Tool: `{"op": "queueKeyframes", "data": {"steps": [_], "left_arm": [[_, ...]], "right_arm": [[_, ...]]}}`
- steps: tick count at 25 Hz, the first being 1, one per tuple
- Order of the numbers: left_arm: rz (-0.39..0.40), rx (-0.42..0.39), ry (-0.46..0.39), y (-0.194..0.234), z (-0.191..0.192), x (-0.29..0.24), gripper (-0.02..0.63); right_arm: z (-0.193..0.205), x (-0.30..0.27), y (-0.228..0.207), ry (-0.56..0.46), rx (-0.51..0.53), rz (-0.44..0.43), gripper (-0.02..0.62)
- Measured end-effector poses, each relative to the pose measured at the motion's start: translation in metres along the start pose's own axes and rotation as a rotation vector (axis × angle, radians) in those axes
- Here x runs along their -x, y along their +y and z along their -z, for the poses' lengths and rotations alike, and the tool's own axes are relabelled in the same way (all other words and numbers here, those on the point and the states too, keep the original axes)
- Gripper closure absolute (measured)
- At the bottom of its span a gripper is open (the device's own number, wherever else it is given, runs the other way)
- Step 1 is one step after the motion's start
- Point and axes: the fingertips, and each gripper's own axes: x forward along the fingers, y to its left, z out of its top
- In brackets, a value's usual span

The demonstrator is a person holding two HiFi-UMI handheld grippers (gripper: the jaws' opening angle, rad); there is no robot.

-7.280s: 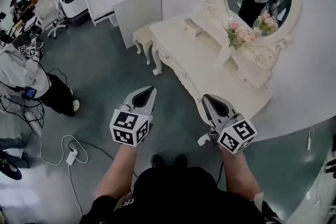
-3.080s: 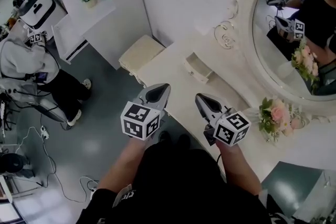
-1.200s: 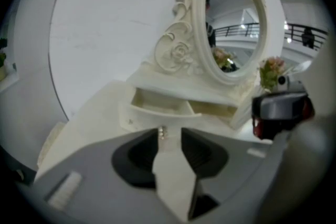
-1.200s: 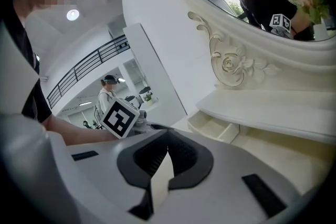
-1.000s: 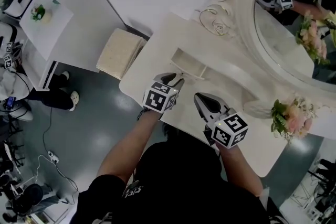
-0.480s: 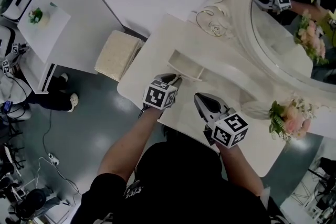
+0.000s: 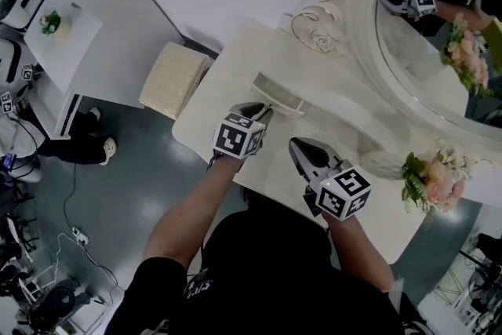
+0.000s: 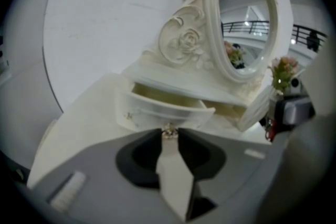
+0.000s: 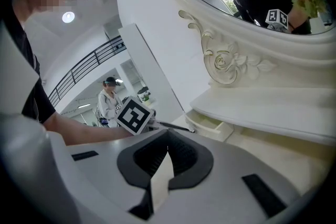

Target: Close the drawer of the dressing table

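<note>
A small cream drawer [image 7: 278, 96] stands pulled out from the shelf unit on the white dressing table [image 7: 227, 67]. In the left gripper view the drawer [image 8: 157, 107] shows its empty inside, and a small metal knob [image 8: 169, 132] sits on its front. My left gripper [image 7: 265, 111] is at that front, its jaws closing with the knob pinched between the tips [image 8: 169, 135]. My right gripper [image 7: 296, 145] hovers over the tabletop to the right, shut and empty, with nothing between its tips [image 9: 168, 134]. It looks toward the drawer [image 9: 210, 124] from the side.
A large oval mirror [image 7: 439, 35] with carved scrolls rises behind the shelf. A vase of pink flowers [image 7: 431, 180] stands at the table's right. A cushioned stool [image 7: 172, 78] sits on the floor to the left of the table. A second drawer hangs open [image 8: 257, 110] further right.
The left gripper has edged up to the drawer front and its jaws have narrowed onto the knob. The right gripper has stayed where it was.
</note>
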Motion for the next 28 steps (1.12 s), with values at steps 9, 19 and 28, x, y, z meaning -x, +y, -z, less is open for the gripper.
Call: {"op": "queueKeyframes", "data": {"steps": [9, 19, 28], "left_arm": [[0.003, -0.015, 0.001, 0.002, -0.018, -0.017, 0.505], [0.0, -0.008, 0.014, 0.005, -0.025, -0.031, 0.505], [0.012, 0.0, 0.007, 0.006, -0.035, -0.04, 0.505]], "right_arm": [[0.002, 0.004, -0.008, 0.001, -0.009, 0.006, 0.6], [0.001, 0.012, -0.022, -0.005, -0.026, 0.034, 0.6], [-0.001, 0.014, -0.028, -0.008, -0.034, 0.05, 0.6]]}}
